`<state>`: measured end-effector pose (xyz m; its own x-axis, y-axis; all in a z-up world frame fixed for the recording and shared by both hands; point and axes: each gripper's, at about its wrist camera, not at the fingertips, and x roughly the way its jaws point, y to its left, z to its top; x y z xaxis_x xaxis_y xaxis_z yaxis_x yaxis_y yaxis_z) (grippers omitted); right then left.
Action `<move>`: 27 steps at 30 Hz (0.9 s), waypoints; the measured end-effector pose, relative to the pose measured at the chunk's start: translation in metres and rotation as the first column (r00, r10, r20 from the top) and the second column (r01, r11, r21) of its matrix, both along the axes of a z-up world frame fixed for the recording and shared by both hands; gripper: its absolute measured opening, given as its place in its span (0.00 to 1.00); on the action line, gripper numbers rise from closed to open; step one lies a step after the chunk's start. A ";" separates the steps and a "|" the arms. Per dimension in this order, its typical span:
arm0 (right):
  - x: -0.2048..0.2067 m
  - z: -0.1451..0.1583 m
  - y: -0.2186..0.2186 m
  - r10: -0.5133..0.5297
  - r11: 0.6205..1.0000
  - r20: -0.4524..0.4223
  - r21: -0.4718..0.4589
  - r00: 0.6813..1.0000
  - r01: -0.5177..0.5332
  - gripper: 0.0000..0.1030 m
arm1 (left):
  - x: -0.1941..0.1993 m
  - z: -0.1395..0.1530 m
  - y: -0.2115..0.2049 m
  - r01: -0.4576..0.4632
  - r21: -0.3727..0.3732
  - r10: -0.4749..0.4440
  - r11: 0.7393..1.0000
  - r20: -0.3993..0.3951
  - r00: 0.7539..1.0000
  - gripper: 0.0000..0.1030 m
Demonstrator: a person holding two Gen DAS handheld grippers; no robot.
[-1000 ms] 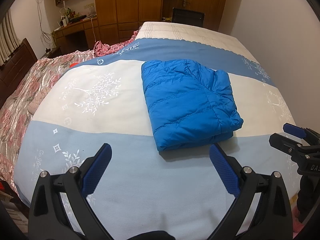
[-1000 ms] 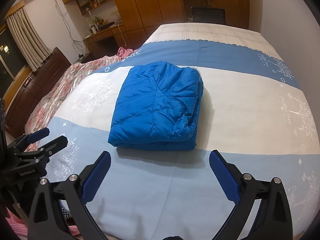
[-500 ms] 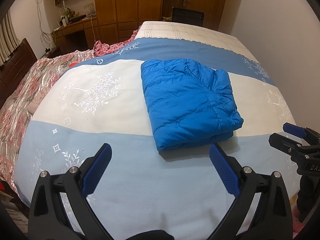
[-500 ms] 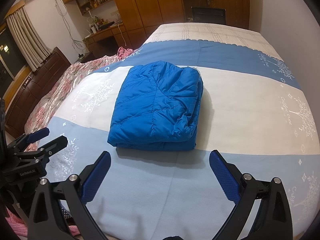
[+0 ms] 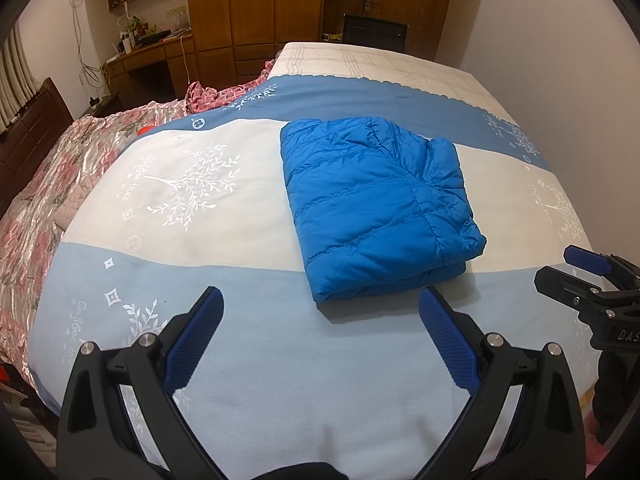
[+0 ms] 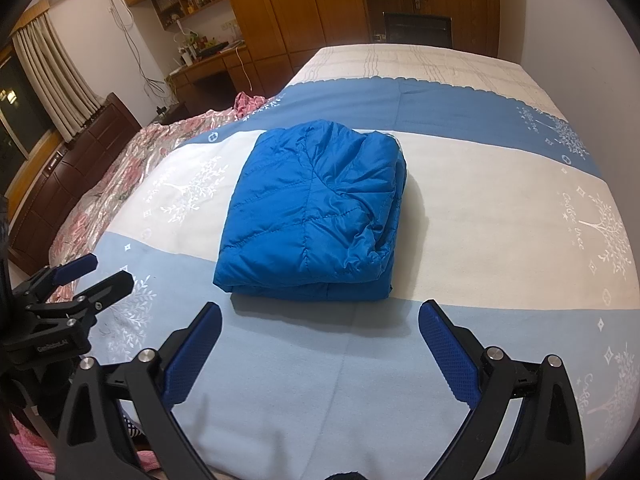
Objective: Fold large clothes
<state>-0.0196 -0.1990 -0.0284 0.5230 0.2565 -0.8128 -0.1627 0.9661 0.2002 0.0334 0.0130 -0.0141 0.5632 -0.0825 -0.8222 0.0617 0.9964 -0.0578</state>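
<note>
We hold both grippers back from the blue puffer jacket (image 5: 376,204), and nothing has shifted over the last second — it lies in the same compact folded bundle on the white band of the bedspread (image 5: 180,184), near the bed's middle. Our left gripper (image 5: 320,336) hovers over the pale blue band with its fingers spread wide and empty; our right gripper (image 6: 320,344) does likewise. We judge the fold finished — at most the puffed right edge could be pressed flatter.
</note>
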 end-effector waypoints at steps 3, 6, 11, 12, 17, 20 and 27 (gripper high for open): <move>0.000 0.000 0.000 0.000 1.000 -0.001 0.000 1.000 0.000 0.96 | 0.001 -0.001 0.002 0.005 -0.001 -0.005 1.000 -0.003 1.000 0.94; 0.001 -0.001 0.000 0.001 1.000 -0.002 0.000 1.000 -0.001 0.96 | 0.002 -0.001 0.005 0.008 0.004 -0.008 1.000 -0.002 1.000 0.95; 0.001 -0.001 -0.001 0.002 1.000 -0.001 -0.002 1.000 -0.002 0.96 | 0.004 -0.001 0.007 0.009 0.001 -0.009 1.000 -0.003 1.000 0.94; 0.002 -0.002 -0.001 0.003 1.000 -0.001 -0.002 1.000 -0.003 0.96 | 0.004 0.000 0.007 0.011 -0.001 -0.011 1.000 -0.003 1.000 0.94; 0.003 -0.003 -0.001 0.004 1.000 -0.003 -0.002 1.000 -0.004 0.96 | 0.005 0.000 0.008 0.018 -0.002 -0.018 1.000 -0.006 1.000 0.94; 0.003 -0.003 -0.002 0.004 1.000 -0.003 -0.001 1.000 -0.004 0.96 | 0.006 0.001 0.009 0.019 0.000 -0.019 1.000 -0.007 1.000 0.94; 0.006 -0.005 -0.002 0.007 1.000 -0.005 -0.004 1.000 -0.007 0.96 | 0.008 0.001 0.010 0.023 0.005 -0.023 1.000 -0.010 1.000 0.94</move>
